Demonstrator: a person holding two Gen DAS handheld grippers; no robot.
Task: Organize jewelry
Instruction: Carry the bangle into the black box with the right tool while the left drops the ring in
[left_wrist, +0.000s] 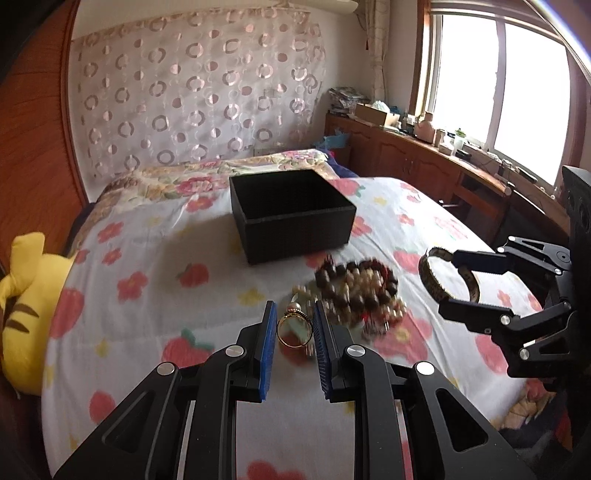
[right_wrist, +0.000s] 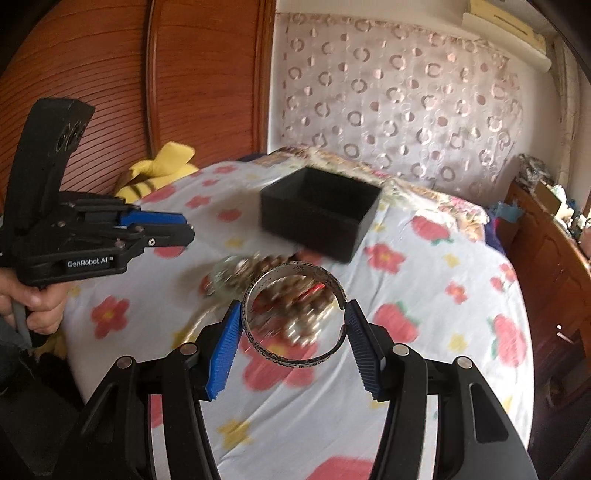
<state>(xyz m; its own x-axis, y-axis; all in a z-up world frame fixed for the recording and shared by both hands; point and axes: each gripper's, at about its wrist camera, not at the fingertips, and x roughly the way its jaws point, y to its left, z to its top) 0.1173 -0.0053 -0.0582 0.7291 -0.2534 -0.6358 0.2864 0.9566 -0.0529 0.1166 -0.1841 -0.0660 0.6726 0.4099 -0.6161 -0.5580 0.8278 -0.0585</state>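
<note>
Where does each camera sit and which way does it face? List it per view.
Left wrist: on the left gripper, facing the black box, gold ring between its jaws; right gripper at right.
Right wrist: on the right gripper, holding the silver bangle; left gripper and hand at left.
Shared: box, bead pile, bed.

Bead pile (left_wrist: 356, 291) mid-frame motion-blurred, individual pieces unreadable. Black box (right_wrist: 319, 212) interior hidden by its walls. Plush toy (left_wrist: 26, 310) cut off at left edge.
</note>
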